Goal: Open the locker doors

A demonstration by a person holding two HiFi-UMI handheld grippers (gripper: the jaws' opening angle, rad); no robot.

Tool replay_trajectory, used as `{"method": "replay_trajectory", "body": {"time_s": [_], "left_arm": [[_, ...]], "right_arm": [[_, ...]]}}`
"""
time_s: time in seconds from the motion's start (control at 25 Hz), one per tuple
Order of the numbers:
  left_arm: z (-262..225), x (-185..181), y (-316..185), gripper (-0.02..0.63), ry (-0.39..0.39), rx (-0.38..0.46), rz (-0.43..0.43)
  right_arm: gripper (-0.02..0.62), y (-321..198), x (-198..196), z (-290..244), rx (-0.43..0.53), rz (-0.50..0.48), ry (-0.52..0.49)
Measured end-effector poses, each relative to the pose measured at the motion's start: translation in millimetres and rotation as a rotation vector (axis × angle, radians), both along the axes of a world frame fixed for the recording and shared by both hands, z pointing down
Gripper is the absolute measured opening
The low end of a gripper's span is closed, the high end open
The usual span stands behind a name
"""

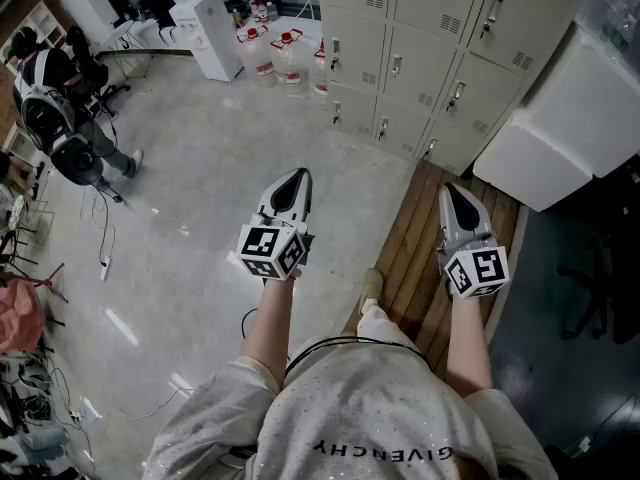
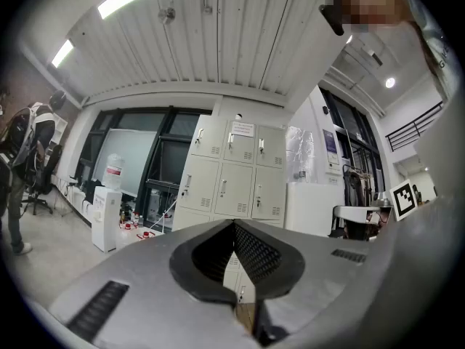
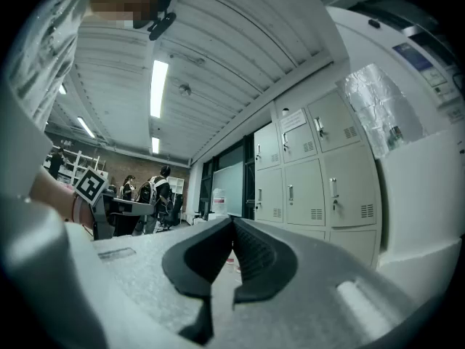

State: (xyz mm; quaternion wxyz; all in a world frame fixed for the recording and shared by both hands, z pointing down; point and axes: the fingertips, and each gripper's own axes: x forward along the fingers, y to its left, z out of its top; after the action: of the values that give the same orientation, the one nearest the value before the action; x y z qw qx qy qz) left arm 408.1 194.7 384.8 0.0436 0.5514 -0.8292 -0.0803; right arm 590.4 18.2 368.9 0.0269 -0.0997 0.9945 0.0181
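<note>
**Locker doors all shut; both grippers closed and empty**

The left gripper (image 1: 298, 176) and the right gripper (image 1: 450, 190) are held level, jaws pressed together on nothing, well apart from the lockers (image 1: 420, 58). The floor (image 1: 200, 168) is grey and glossy, with a wooden strip (image 1: 405, 258) before the lockers. A water dispenser (image 1: 215, 33) and bottles (image 1: 275, 53) stand to their left.

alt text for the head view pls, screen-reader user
Looking steeply down, a person holds the left gripper and right gripper out level, both shut and empty, short of a bank of grey lockers whose visible doors are closed. Water jugs and a dispenser stand left of them.
</note>
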Motion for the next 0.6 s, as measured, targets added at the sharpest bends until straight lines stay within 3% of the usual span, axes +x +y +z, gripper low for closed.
{"method": "replay_trajectory", "body": {"time_s": [0.6], "left_arm": [[7.6, -118.2, -116.4, -0.002, 0.021, 0.01, -0.038]], "right_arm": [[-0.003, -118.0, -131.0, 11.8, 0.0, -0.073, 0.028]]}}
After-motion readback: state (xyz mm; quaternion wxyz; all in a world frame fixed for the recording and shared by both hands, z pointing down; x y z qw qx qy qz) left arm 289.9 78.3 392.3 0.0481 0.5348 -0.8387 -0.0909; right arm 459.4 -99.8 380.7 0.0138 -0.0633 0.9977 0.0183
